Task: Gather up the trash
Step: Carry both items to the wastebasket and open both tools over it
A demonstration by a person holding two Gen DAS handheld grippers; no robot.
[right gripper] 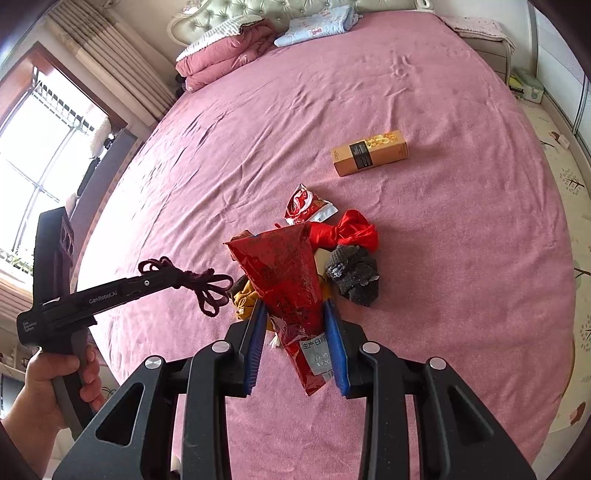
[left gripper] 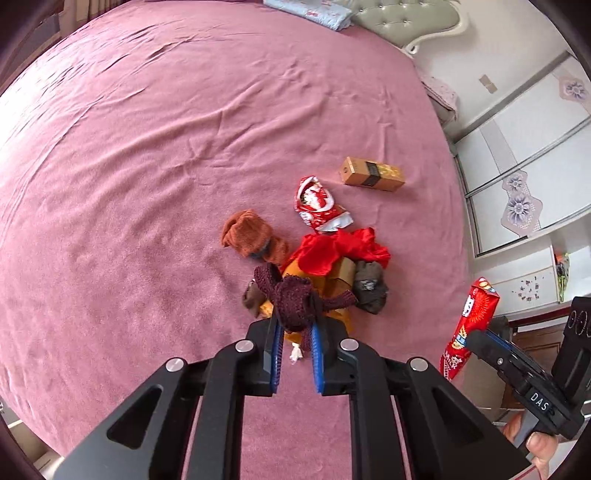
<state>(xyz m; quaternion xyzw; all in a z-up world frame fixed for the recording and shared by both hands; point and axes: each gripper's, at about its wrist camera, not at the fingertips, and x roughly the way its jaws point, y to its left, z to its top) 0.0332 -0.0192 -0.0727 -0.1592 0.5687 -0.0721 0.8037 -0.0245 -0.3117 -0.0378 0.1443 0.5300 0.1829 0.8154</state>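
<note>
My left gripper [left gripper: 295, 326] is shut on a dark maroon knitted cord [left gripper: 295, 299] and holds it above the pile on the pink bed [left gripper: 147, 147]; the cord also shows in the right wrist view [right gripper: 207, 286]. My right gripper [right gripper: 295, 314] is shut on a long red snack wrapper [right gripper: 291, 280], which also shows in the left wrist view [left gripper: 469, 325]. A crumpled red-and-white wrapper [left gripper: 319, 205] and a tan cardboard box [left gripper: 371, 173] lie on the bed beyond the pile. The box also shows in the right wrist view [right gripper: 369, 153].
The pile holds a rust knitted piece [left gripper: 251, 234], red cloth [left gripper: 332, 249], mustard cloth [left gripper: 295, 275] and a grey sock [left gripper: 371, 290]. Folded quilts [right gripper: 225, 55] and a headboard [right gripper: 258, 14] lie at the far end. Wardrobe doors [left gripper: 517, 147] stand to the right.
</note>
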